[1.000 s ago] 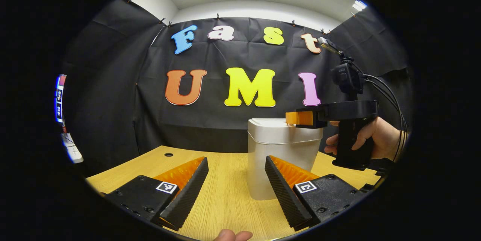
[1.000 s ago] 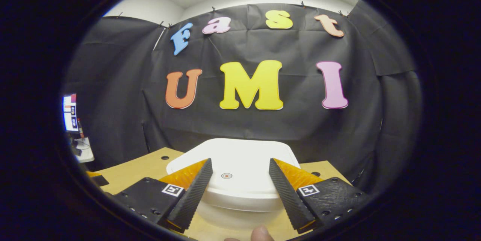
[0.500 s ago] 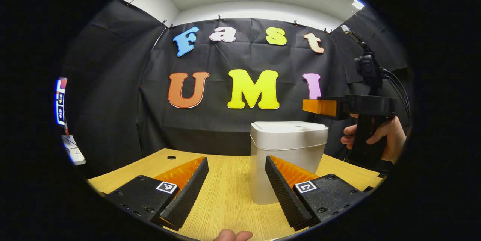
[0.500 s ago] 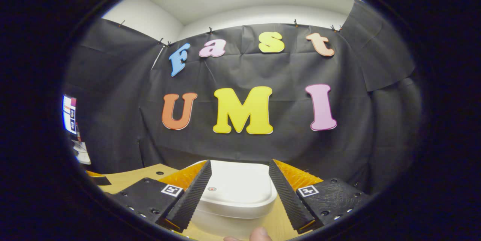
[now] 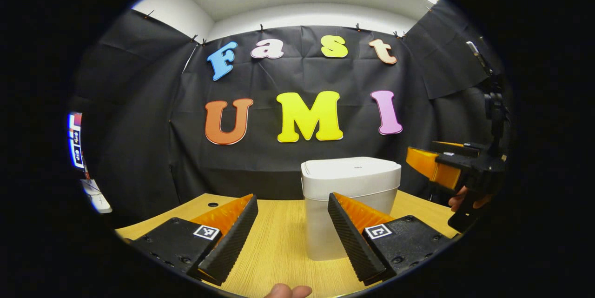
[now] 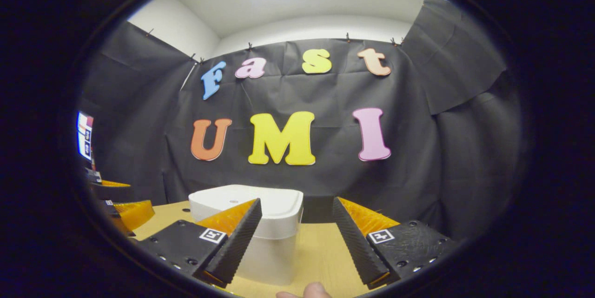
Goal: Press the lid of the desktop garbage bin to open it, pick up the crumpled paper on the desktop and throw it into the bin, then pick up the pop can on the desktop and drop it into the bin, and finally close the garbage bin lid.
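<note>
The bin (image 5: 349, 205) is seen standing upright on the wooden surface (image 5: 279, 247) with its lid (image 5: 351, 170) down, straight ahead of the left gripper (image 5: 293, 233), whose fingers are spread with nothing between them. From the right gripper (image 6: 295, 237), likewise spread and empty, the bin (image 6: 260, 237) is found ahead and to the left, partly behind its left finger. The left gripper is judged the nearer and better lined up; nothing is seen between either gripper and the bin.

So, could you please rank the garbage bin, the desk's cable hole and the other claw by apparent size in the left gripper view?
1. Garbage bin.
2. Right claw, though its nearness makes this unsure.
3. Cable hole.
</note>
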`<control>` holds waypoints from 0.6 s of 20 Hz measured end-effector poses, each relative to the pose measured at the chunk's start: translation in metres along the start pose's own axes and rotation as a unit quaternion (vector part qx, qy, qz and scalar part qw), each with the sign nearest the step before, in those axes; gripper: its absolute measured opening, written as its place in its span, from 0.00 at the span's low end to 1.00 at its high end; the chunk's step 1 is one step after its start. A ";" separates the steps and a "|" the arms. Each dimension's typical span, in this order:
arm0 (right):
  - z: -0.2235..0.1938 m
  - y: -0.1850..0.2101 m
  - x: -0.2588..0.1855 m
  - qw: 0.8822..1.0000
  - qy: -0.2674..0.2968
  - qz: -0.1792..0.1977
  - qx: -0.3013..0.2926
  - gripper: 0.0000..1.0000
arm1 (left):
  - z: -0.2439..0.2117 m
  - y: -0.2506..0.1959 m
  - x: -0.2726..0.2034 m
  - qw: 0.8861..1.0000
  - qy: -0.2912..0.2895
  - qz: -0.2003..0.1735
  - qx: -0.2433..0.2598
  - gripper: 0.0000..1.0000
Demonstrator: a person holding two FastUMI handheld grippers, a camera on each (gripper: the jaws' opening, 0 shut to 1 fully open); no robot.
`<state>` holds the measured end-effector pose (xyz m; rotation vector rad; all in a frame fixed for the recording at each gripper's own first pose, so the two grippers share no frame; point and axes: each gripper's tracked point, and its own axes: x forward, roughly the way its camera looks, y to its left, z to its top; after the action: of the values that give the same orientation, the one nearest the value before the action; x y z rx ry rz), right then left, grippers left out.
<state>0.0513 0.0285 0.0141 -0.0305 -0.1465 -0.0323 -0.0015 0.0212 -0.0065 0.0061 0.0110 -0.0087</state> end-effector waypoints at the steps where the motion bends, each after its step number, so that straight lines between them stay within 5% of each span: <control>1: -0.005 -0.004 -0.005 1.000 0.001 -0.003 0.002 0.95 | 0.001 -0.005 0.001 1.000 -0.001 -0.001 0.001 0.97; 12: -0.037 -0.043 -0.020 0.999 0.014 -0.037 -0.009 0.95 | 0.000 -0.027 0.009 1.000 -0.009 -0.003 -0.018 0.97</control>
<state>0.0349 -0.0154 -0.0239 -0.0425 -0.1201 -0.1087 0.0074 -0.0062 -0.0065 -0.0297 -0.0065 -0.0152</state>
